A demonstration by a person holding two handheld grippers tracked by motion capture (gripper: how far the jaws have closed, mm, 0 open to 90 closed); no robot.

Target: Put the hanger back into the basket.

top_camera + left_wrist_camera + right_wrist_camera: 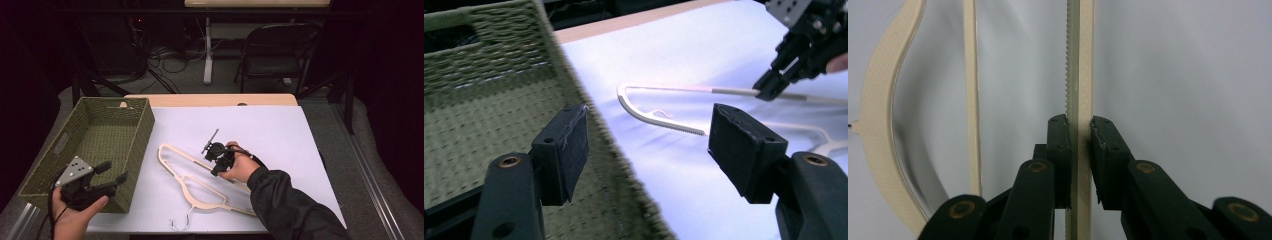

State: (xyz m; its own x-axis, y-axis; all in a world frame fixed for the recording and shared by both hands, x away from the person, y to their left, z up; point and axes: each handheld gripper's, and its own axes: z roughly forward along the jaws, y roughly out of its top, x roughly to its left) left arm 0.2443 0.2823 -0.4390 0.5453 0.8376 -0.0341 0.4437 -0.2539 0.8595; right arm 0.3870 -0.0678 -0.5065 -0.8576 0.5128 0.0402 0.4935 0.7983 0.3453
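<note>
Dark room, white-covered desk (280,130): right gripper (216,159) fingers clamped on cream hanger (200,187) bar lying mid-desk, left gripper (107,177) fingers wide, empty over green basket (142,135) corner; grasp step done, next likely lift hanger toward basket.

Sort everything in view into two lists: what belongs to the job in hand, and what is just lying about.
In the job:
- cream plastic clothes hanger
- right tongs, shut on its ridged bar
- left tongs, open
- green woven basket

Just about:
- white table sheet
- black folding chair
- floor cables
</note>
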